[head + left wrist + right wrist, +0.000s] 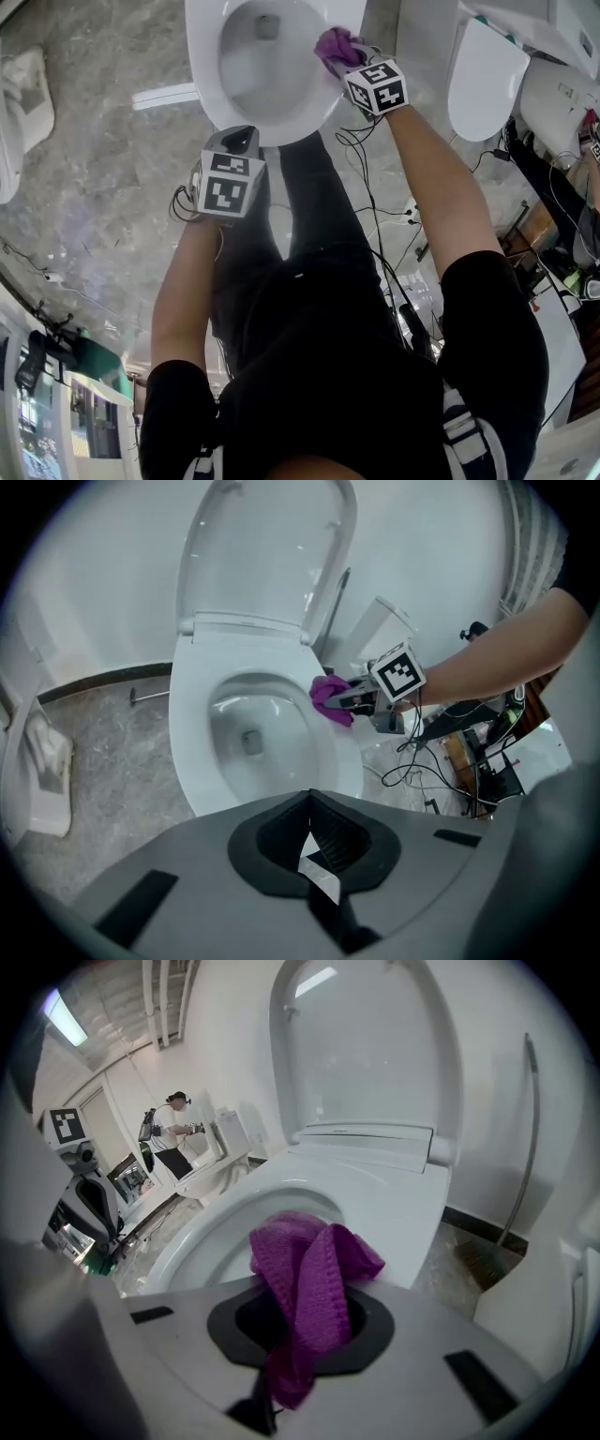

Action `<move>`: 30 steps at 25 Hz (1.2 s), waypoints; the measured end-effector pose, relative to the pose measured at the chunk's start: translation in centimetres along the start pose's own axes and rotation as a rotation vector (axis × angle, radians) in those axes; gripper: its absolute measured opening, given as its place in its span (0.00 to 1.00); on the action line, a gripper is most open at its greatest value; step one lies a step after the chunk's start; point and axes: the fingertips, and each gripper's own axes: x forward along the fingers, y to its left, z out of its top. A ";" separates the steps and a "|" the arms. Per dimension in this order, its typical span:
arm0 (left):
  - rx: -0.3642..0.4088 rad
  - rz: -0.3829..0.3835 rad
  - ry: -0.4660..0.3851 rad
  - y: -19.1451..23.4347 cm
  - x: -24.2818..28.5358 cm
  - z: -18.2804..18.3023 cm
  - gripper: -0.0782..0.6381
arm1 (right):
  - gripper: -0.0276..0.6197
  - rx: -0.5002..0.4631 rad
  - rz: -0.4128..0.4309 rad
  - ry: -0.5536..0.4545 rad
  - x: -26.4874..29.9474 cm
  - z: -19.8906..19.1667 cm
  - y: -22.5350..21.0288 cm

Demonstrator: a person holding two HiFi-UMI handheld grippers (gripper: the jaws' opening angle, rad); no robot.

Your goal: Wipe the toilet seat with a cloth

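The white toilet seat lies down around the bowl, with its lid raised. My right gripper is shut on a purple knitted cloth and holds it against the seat's right side. From the left gripper view the cloth rests on the seat rim at the right gripper. In the right gripper view the cloth bunches out of the jaws over the seat. My left gripper hovers at the bowl's near edge, its jaws shut with no object held.
A long-handled brush leans on the wall right of the toilet. Cables trail on the marble floor beside my legs. Another white toilet lid stands at the right and a white fixture at the left. A person stands far off.
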 end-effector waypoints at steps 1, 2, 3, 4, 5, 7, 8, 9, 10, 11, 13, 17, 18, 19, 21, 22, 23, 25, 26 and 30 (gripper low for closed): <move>0.009 -0.006 0.003 -0.1 0.1 -0.4 0.12 | 0.13 0.006 -0.006 -0.004 -0.1 -0.3 0.3; 0.017 -0.013 0.006 -0.1 0.1 -0.8 0.12 | 0.13 0.012 -0.012 -0.005 -0.2 -0.6 0.7; 0.026 -0.018 0.011 -0.1 0.1 -1.3 0.12 | 0.13 0.017 -0.016 -0.005 -0.3 -1.0 1.2; 0.034 -0.022 0.015 -0.2 0.1 -1.8 0.12 | 0.13 0.021 -0.018 -0.004 -0.4 -1.4 1.7; 0.041 -0.026 0.017 -0.2 0.1 -2.2 0.12 | 0.13 0.024 -0.022 -0.004 -0.5 -1.8 2.3; 0.053 -0.032 0.016 -0.1 -0.3 -2.8 0.12 | 0.13 0.027 -0.036 -0.006 -0.8 -2.7 3.3; 0.058 -0.035 0.014 0.1 -0.5 -2.9 0.12 | 0.13 0.032 -0.044 -0.009 -1.0 -3.1 3.8; 0.062 -0.036 0.011 0.3 -0.7 -3.1 0.12 | 0.13 0.042 -0.052 -0.014 -1.3 -3.6 4.3; 0.065 -0.035 0.007 0.6 -0.8 -3.3 0.12 | 0.13 0.057 -0.060 -0.019 -1.5 -4.0 4.8; 0.067 -0.033 0.005 0.9 -1.0 -3.6 0.12 | 0.13 0.073 -0.067 -0.025 -1.7 -4.5 5.3; 0.062 -0.026 0.005 1.8 -1.3 -4.2 0.12 | 0.13 0.109 -0.077 -0.035 -2.1 -5.5 6.5; 0.040 -0.015 0.010 4.0 -1.5 -5.7 0.12 | 0.13 0.180 -0.084 -0.049 -2.3 -7.2 9.1; 0.035 -0.012 0.008 4.4 -1.6 -5.9 0.12 | 0.13 0.198 -0.082 -0.054 -2.3 -7.6 9.7; 0.031 -0.009 0.007 4.7 -1.6 -6.2 0.12 | 0.13 0.220 -0.081 -0.060 -2.4 -8.0 10.4; 0.027 -0.007 0.006 4.9 -1.7 -6.7 0.12 | 0.13 0.276 -0.086 -0.074 -2.7 -8.8 11.7; 0.026 -0.008 0.007 5.0 -1.8 -7.0 0.12 | 0.13 0.305 -0.090 -0.082 -2.8 -9.2 12.4; 0.025 -0.009 0.008 5.1 -1.8 -7.3 0.12 | 0.13 0.332 -0.094 -0.089 -2.8 -9.5 13.1; 0.024 -0.010 0.014 5.3 -1.8 -7.9 0.12 | 0.13 0.366 -0.091 -0.096 -2.5 -9.9 14.9; 0.024 -0.009 0.016 5.4 -1.7 -8.2 0.12 | 0.13 0.378 -0.087 -0.098 -2.2 -10.0 15.9; 0.025 -0.011 0.020 5.5 -1.5 -9.1 0.12 | 0.13 0.453 -0.077 -0.126 -1.1 -9.8 19.4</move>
